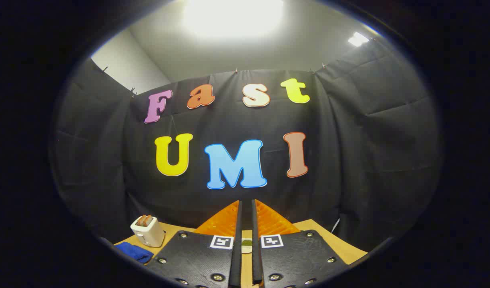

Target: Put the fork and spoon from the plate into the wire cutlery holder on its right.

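Gripper (pixel 246 208) nearest, two fingers (pixel 228 222) running forward side by side, tips nearly together with just a thin slit between, nothing held in the slit. Square black-and-white marker (pixel 221 241) on one finger base, matching marker (pixel 272 241) on the other. Screws (pixel 217 277) dotted over the dark mounting plates below the markers.

Seen through the slit between the finger bases: small sliver of a pale round thing with a green patch (pixel 246 244), sitting on the wooden table (pixel 341 246); too little showing to tell whether plate or something else. Fork, spoon and wire holder not made out from this angle; place of each cannot be told.

Left of the fingers, on the table: blue cloth (pixel 133 252) crumpled flat, close in. Just beyond the cloth, still left of the fingers: white toaster (pixel 147 231), upright, two brown slices (pixel 144 220) sticking up out of the top. Toaster and cloth near each other, contact unclear.

Beyond the fingertips: black cloth wall (pixel 349 152) hung across the back and round both sides, creased. Above the wall: pale ceiling (pixel 169 52) with a big bright light (pixel 233 16) straight over the fingers, smaller light (pixel 358 39) off to the right of the fingers.
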Action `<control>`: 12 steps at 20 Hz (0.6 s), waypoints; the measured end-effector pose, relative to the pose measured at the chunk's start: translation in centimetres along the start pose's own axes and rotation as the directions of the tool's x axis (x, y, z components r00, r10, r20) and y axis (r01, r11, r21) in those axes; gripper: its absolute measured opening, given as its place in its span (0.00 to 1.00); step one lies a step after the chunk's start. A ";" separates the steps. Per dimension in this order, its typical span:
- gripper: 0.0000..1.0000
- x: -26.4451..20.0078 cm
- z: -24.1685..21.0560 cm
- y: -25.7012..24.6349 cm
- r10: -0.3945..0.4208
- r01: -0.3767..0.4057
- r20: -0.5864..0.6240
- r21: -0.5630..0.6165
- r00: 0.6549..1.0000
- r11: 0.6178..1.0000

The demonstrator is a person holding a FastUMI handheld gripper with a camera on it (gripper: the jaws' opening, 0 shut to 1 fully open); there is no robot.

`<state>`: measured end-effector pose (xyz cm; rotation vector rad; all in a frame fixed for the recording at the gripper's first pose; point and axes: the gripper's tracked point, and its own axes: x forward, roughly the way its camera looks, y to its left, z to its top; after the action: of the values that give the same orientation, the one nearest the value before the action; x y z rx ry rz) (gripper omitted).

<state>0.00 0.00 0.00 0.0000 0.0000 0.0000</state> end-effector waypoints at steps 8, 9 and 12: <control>0.18 -0.8 -1.2 1.8 0.031 -0.030 -0.044 0.017 0.999 0.999; 0.18 -0.8 -1.5 2.1 0.039 -0.038 -0.048 0.020 0.998 0.999; 0.18 -0.8 -2.1 3.3 0.063 -0.062 -0.067 0.018 0.996 0.998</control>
<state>-0.85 3.32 -2.11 0.0156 0.0676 0.0628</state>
